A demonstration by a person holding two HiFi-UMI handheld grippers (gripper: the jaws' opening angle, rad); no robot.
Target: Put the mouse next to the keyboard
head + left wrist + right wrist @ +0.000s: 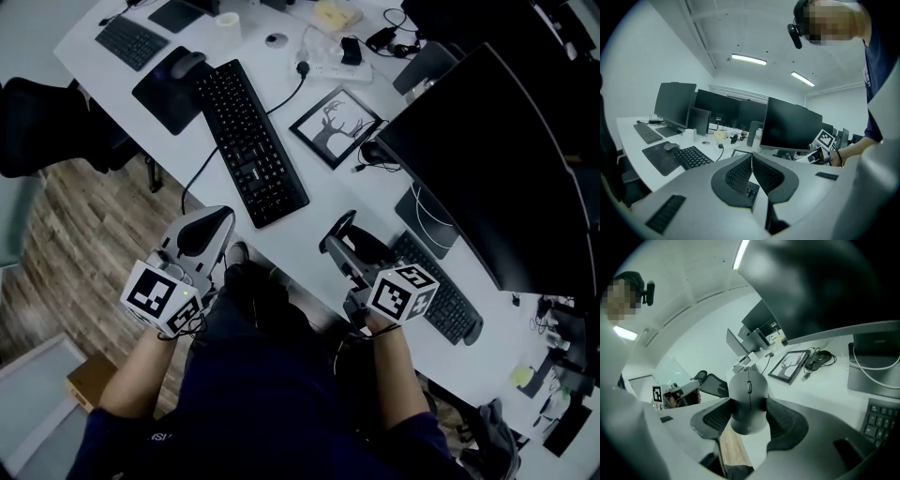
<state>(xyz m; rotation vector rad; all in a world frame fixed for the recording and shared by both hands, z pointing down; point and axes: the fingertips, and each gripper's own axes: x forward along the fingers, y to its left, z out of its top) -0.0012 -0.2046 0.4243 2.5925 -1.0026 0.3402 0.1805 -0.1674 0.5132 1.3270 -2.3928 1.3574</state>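
My right gripper [749, 412] is shut on a grey mouse [749, 399], which sits upright between the pads with its scroll wheel facing the camera. In the head view this gripper [339, 234] hovers over the desk's near edge, between the long black keyboard [249, 142] to its left and a second keyboard [442, 292] to its right. My left gripper [208, 230] hangs off the desk edge just below the long keyboard's near end. Its jaws [751, 158] are shut with nothing between them.
A framed deer picture [335, 126] and a black wired mouse [375, 152] lie beyond the right gripper. A large monitor [497, 169] fills the right side. Another mouse [187, 64] rests on a dark pad [159, 89] at the far left. A power strip [330, 67] and cables lie behind.
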